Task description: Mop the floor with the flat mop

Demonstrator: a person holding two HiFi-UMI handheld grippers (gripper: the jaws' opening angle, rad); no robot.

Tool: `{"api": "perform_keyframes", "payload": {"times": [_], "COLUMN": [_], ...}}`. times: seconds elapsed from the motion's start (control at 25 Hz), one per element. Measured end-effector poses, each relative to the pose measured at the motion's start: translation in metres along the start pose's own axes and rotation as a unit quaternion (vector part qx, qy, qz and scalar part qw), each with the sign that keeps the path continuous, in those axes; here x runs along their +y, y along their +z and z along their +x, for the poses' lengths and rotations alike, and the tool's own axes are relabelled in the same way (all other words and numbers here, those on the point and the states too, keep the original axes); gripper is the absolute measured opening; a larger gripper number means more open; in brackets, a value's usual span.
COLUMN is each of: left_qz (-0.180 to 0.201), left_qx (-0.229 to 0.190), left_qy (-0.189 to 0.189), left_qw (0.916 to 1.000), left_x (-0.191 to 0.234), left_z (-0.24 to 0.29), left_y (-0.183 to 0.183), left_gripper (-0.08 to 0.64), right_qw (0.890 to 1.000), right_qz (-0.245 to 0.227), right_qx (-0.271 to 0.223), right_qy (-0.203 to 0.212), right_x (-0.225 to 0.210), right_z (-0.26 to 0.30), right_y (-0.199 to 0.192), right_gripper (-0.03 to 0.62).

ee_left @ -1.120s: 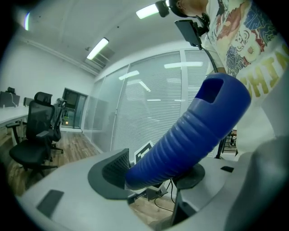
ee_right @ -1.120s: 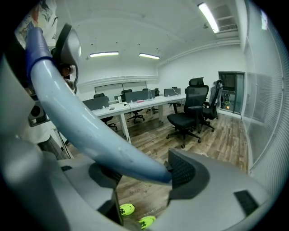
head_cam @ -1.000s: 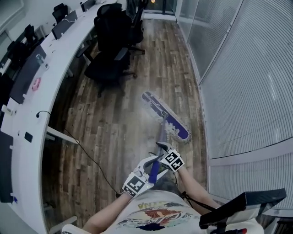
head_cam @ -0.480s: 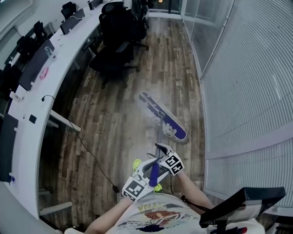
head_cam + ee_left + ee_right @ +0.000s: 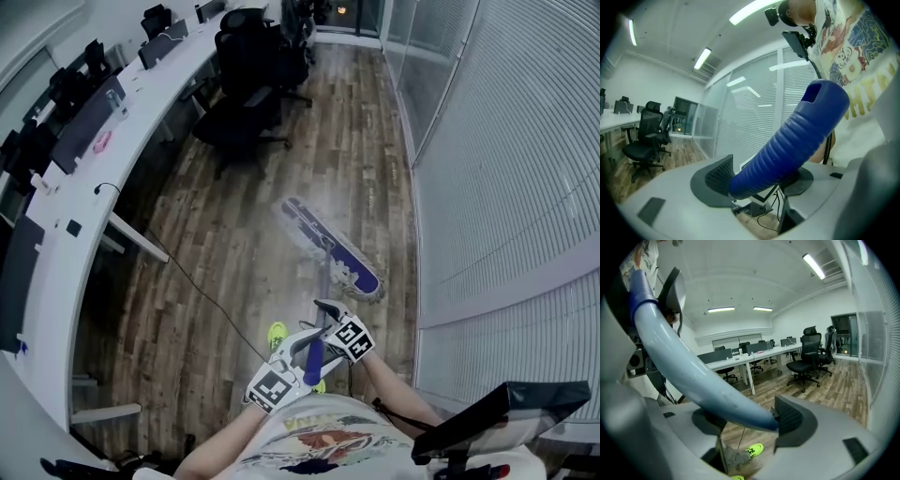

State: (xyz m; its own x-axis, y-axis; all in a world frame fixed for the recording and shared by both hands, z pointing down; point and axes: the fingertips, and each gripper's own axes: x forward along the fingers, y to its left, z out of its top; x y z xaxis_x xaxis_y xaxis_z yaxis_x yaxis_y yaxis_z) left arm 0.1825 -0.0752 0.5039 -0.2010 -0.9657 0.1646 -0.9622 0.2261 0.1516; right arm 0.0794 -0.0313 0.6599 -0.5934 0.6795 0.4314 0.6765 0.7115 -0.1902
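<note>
Blue ribbed grip [image 5: 787, 140] is clamped in the fingers of the left gripper [image 5: 302, 354]; pale pole [image 5: 693, 371] is clamped in those of the right gripper [image 5: 325, 317]; mop head [image 5: 330, 248] is laid flat on the wooden floor [image 5: 216, 262] near the partition [image 5: 497, 159]; mopping is judged under way, with most of the floor outstanding.

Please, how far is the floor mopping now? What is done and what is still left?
Done: cannot tell; only a pale patch shows on the floor around the mop head. In hand: the left gripper and right gripper both clamp the mop handle, head flat on the boards. Left: probably the long stretch toward the chairs.
</note>
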Motion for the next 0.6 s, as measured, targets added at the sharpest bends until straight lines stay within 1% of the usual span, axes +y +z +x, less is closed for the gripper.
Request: {"api": "perform_keyframes", "payload": {"times": [0.12, 0.2, 0.28, 0.44, 0.52, 0.6], "left_qz": [-0.019, -0.036, -0.049, -0.061, -0.061, -0.056], "left_qx": [-0.035, -0.057, -0.072, -0.084, -0.083, -0.074], "left_qy": [0.016, 0.031, 0.042, 0.052, 0.052, 0.047], "left_qw": [0.9991, 0.9972, 0.9953, 0.9933, 0.9933, 0.9945], "left_x": [0.018, 0.034, 0.052, 0.103, 0.133, 0.158], "left_z": [0.0, -0.003, -0.004, 0.004, 0.012, 0.022], "left_y": [0.012, 0.018, 0.022, 0.026, 0.027, 0.029], "left_gripper": [0.239, 0.239, 0.239, 0.239, 0.239, 0.239], "right_qw": [1.0, 1.0, 1.0, 0.999, 0.999, 0.999], "right_qz": [-0.002, -0.01, -0.014, -0.022, -0.028, -0.032], "right_qx": [-0.012, -0.011, -0.01, -0.005, 0.009, 0.028], "right_qy": [0.01, 0.023, 0.026, 0.025, 0.025, 0.027], "right_x": [-0.009, -0.014, -0.023, -0.059, -0.081, -0.103], "right_z": [0.007, 0.015, 0.025, 0.057, 0.076, 0.092], "right_y": [0.011, 0.02, 0.027, 0.045, 0.053, 0.06], "right_gripper": [0.258, 0.258, 0.258, 0.258, 0.258, 0.259]}}
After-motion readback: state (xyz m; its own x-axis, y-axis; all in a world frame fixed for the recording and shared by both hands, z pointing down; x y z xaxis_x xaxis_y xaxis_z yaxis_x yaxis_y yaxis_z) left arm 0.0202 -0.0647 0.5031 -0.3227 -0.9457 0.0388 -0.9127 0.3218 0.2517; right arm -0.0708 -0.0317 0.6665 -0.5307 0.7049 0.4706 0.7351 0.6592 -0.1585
